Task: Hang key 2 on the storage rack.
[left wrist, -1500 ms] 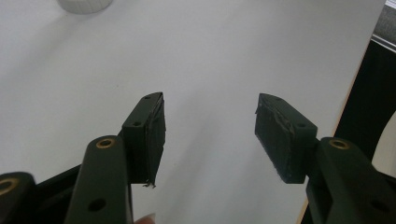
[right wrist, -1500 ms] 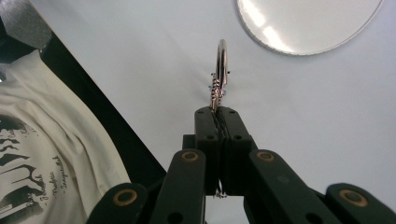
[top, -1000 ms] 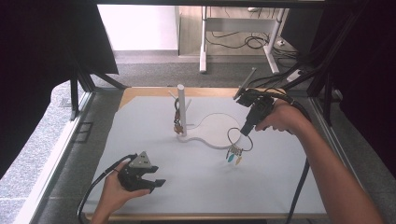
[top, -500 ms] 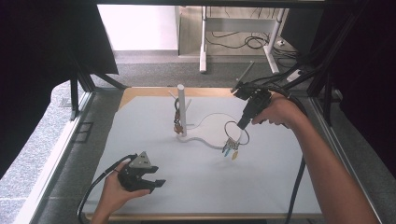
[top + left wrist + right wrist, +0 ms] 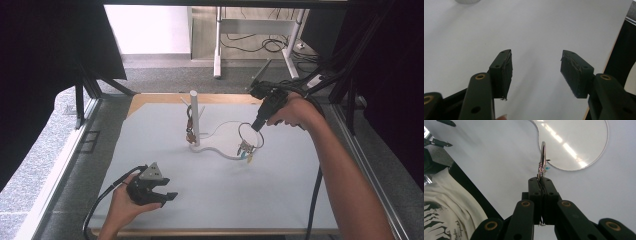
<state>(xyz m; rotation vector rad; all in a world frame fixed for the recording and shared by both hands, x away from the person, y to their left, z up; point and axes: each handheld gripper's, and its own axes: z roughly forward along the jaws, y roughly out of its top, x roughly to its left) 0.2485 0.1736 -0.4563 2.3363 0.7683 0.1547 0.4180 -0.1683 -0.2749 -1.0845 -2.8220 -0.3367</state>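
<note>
The right gripper (image 5: 258, 123) pinches a thin ring (image 5: 250, 140), perhaps a bracelet, above the stand's round base (image 5: 227, 137), white mat (image 5: 280, 190) bare around it. The left gripper (image 5: 155, 192), jaws wide and empty, rests low near the mat's front edge.

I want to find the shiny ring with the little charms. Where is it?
In the high view, the ring hangs from the right hand-held gripper, right of the white stand, above its clear base.
</note>
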